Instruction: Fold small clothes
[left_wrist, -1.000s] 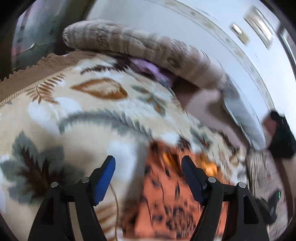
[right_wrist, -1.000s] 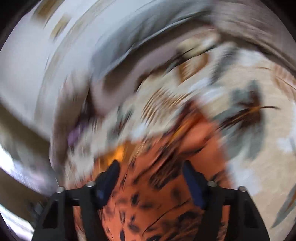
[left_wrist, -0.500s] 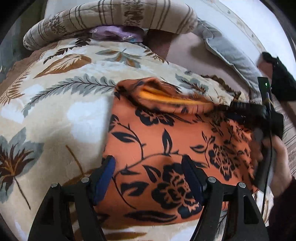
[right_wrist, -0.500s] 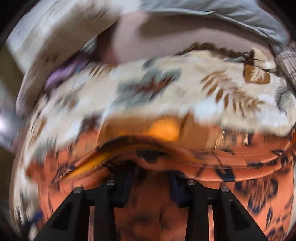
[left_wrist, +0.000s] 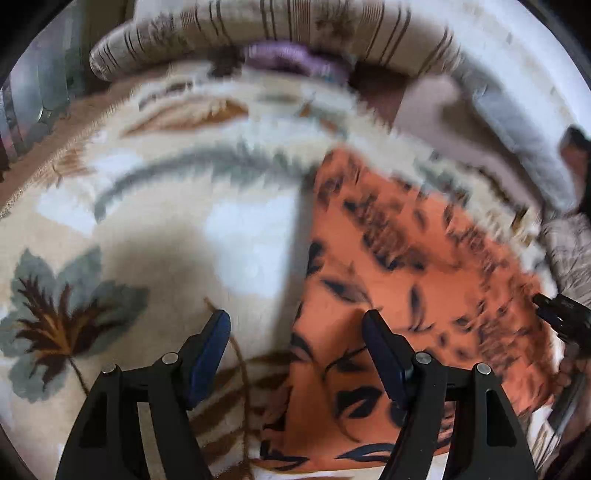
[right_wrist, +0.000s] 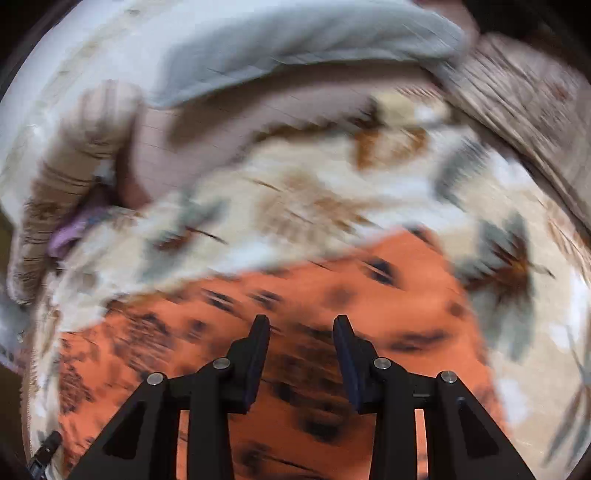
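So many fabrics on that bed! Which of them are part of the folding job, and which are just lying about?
Part of the job:
- orange floral garment, lying on the blanket
- left gripper, open
- right gripper, open, nothing between its fingers

Just lying about:
- leaf-patterned blanket underneath
- striped pillow
- purple cloth
- grey cloth

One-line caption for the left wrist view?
Open left tongs over the edge of an orange floral garment lying flat on a leaf-patterned blanket.
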